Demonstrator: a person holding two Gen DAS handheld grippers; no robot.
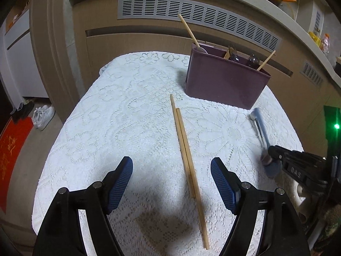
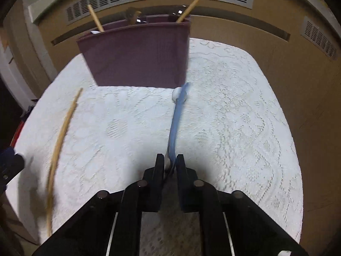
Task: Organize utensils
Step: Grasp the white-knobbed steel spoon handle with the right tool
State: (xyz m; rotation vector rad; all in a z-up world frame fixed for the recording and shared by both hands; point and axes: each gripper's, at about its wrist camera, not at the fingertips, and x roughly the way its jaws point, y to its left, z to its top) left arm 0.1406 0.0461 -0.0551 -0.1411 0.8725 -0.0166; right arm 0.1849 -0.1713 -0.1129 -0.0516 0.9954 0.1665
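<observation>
A purple utensil holder (image 1: 226, 83) stands at the far side of the lace-covered table (image 1: 127, 117), with wooden sticks and spoons in it; it also shows in the right wrist view (image 2: 138, 57). Two wooden chopsticks (image 1: 187, 147) lie side by side on the cloth, between and ahead of my open left gripper (image 1: 171, 170). They show blurred at the left of the right wrist view (image 2: 61, 140). My right gripper (image 2: 170, 162) is shut on a blue-handled utensil (image 2: 175, 123) that points toward the holder. It shows in the left wrist view (image 1: 261, 128) at the right.
A brown cabinet wall with grey vent grilles (image 1: 191, 12) rises behind the table. Shoes (image 1: 43, 115) and a red mat (image 1: 10, 155) lie on the floor to the left. The table edge curves close on both sides.
</observation>
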